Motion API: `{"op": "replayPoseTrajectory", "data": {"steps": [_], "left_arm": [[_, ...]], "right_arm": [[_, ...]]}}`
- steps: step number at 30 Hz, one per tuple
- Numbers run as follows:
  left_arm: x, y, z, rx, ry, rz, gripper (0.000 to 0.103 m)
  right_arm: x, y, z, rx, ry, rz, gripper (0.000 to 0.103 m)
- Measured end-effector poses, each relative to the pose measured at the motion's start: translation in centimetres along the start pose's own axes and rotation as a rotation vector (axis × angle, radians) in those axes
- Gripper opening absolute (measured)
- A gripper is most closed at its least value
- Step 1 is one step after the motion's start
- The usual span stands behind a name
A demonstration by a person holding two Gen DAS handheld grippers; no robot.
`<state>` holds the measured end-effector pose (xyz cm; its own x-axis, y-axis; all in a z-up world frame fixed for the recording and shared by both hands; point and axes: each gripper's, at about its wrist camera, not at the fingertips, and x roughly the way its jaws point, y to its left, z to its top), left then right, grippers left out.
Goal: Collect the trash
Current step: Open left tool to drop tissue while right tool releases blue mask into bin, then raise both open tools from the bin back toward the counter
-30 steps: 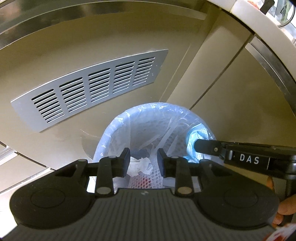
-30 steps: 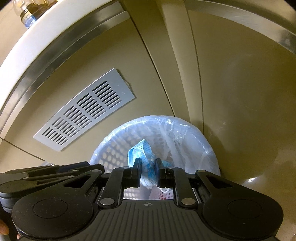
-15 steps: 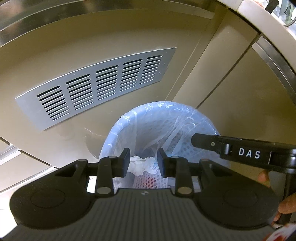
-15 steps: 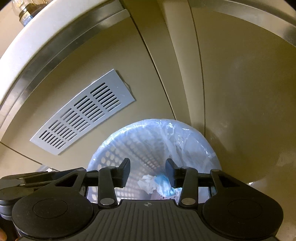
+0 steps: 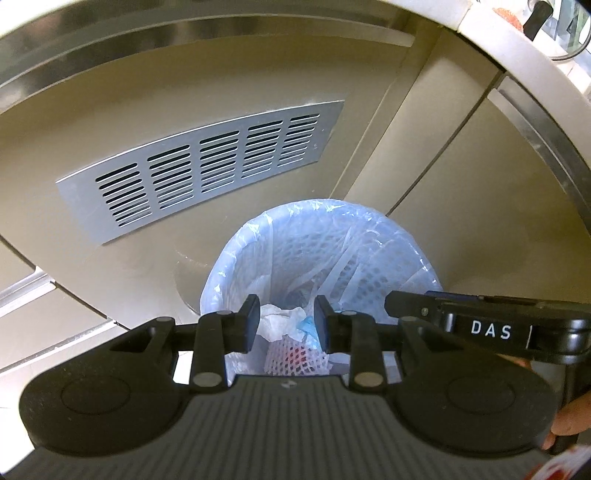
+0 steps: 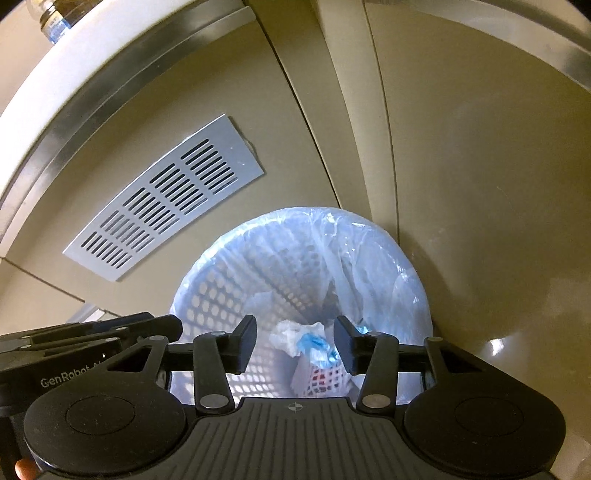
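A white mesh trash bin (image 5: 376, 236) lined with a clear plastic bag stands on the floor below both grippers; it also shows in the right wrist view (image 6: 229, 295). Inside lie a blue face mask (image 6: 314, 345), crumpled white tissue (image 6: 288, 332) and a white foam net with something red in it (image 6: 325, 380); the mask (image 5: 306, 326) and tissue (image 5: 280, 321) show in the left wrist view too. My left gripper (image 5: 285, 325) is open and empty above the bin. My right gripper (image 6: 295, 343) is open and empty above the bin, and shows from the side in the left wrist view (image 5: 399, 304).
Beige cabinet fronts stand behind the bin, with a grey slotted vent panel (image 5: 199, 166) (image 6: 166, 203). A pale countertop edge with a steel strip (image 6: 74, 85) runs above. A jar (image 6: 51, 14) stands on the counter at the top left.
My right gripper opened and let go of the blue face mask, which dropped into the bin onto the tissue. Both grippers rose slightly above the bin.
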<state>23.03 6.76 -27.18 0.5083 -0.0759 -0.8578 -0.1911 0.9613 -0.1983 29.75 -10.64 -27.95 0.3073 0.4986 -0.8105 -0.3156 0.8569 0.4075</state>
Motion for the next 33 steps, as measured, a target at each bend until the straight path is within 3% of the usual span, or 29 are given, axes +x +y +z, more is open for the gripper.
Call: {"op": "replayPoseTrajectory", "data": {"steps": [8, 17, 24, 33], "left_arm": [[-3.3, -0.6, -1.0, -0.030, -0.033, 0.035, 0.028], [-9.5, -1.3, -1.9, -0.105, -0.089, 0.098, 0.032], [-15.3, -2.8, -1.5, -0.107, -0.176, 0.140, 0.039], [-20.0, -4.7, 0.6, -0.080, -0.282, 0.154, 0.041]], "right_arm": [[-2.3, 1.1, -0.3, -0.020, -0.013, 0.034, 0.053], [-6.8, 3.8, 0.1, -0.073, -0.036, 0.163, 0.057], [-12.1, 4.8, 0.9, -0.108, -0.109, 0.235, 0.063], [-17.5, 3.7, 2.7, -0.112, -0.226, 0.234, 0.075]]}}
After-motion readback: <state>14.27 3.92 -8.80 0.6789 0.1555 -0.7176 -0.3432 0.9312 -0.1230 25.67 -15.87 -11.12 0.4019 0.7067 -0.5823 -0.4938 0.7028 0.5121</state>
